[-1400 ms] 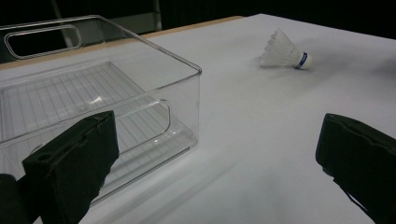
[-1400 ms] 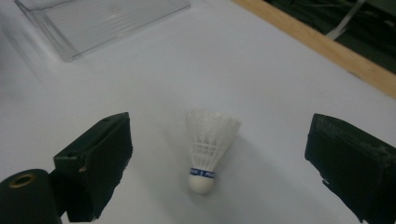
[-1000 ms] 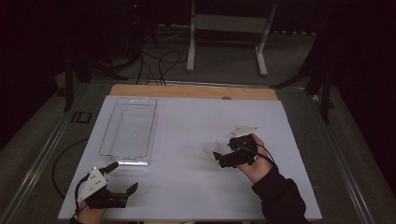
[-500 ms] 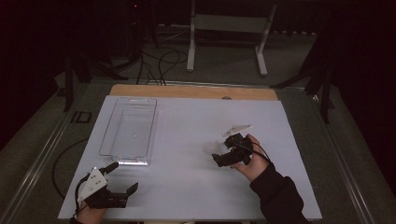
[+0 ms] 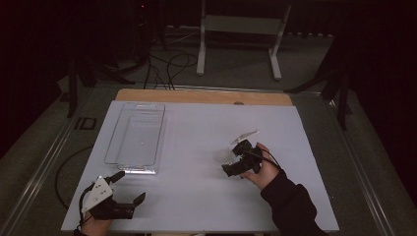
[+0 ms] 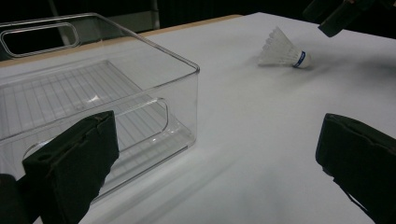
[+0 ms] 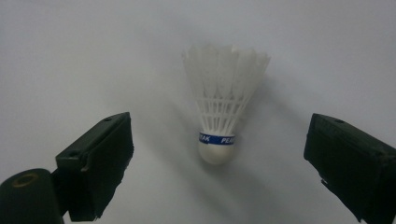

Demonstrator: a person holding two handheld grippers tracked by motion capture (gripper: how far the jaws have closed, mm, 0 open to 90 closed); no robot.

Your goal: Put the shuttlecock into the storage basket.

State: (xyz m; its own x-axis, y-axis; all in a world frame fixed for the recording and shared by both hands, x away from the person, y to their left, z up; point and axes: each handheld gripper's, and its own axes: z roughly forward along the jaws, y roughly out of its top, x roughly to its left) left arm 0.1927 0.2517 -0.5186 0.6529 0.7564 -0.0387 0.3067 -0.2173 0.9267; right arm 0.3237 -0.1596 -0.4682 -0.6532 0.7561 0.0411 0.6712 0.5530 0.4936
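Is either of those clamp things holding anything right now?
No. The right hand-held gripper is open around the shuttlecock, not touching it; the left hand-held gripper is open too.

A white table (image 5: 196, 147) carries the things, with a strip of bare wood (image 5: 201, 96) along its far edge. On its left part lies a clear plastic bin (image 5: 136, 137), long side running away from the person, ribbed floor and cut-out handles showing. Right of the middle, well apart from the bin, a white shuttlecock (image 7: 218, 116) lies on its side on the bare surface, a blue band above its cork.
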